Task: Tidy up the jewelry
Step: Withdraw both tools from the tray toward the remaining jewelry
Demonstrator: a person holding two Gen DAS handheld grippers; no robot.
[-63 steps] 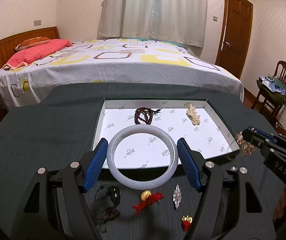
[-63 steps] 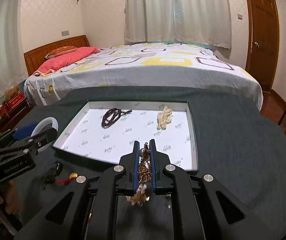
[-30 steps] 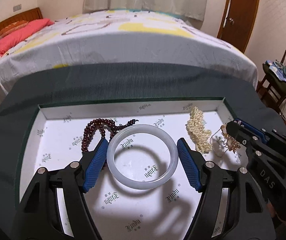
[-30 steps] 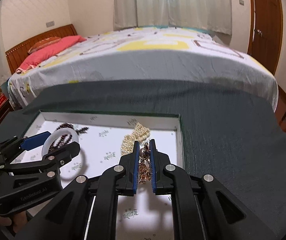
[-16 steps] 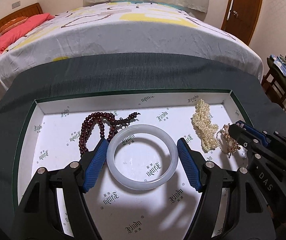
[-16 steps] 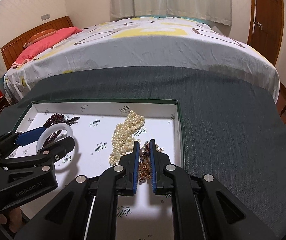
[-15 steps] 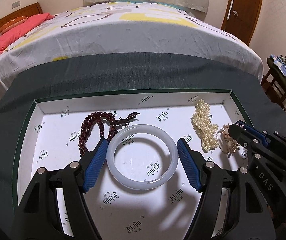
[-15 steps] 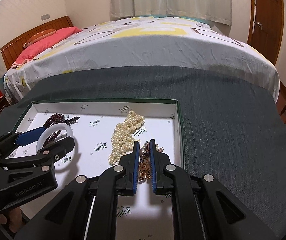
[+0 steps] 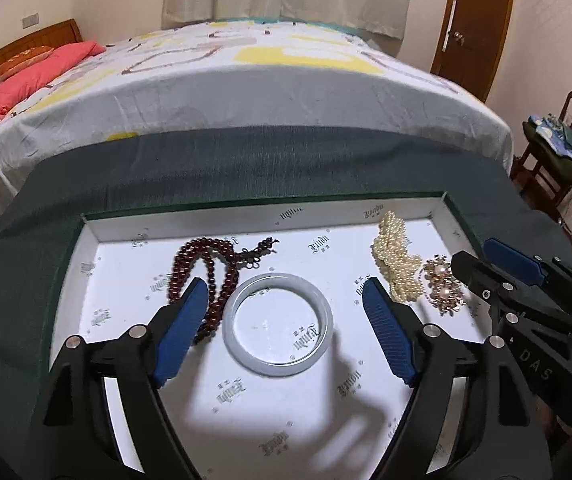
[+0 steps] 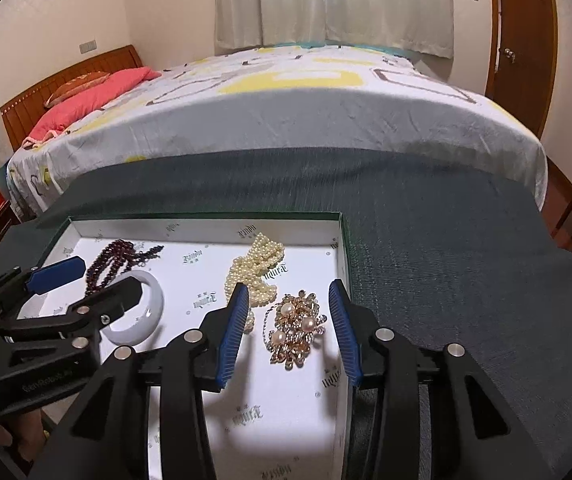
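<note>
My white box sits on the dark green counter. Everything I talk about lies in this box.

Near the far left part of the box is a string of dark red beads. Just to the right of the beads is the white bangle. It lies flat on the box floor and touches the beads on its left side. My left gripper is wide apart around the bangle, and its blue fingers do not touch it.

More to the right is a heap of pearl strands. Right next to the pearls, by the right wall of the box, lies the gold brooch with pearls. It touches the pearl heap. My right gripper is wide apart too, with one blue finger on each side of the brooch, holding nothing.

Behind the counter is a big bed with a pink pillow.
</note>
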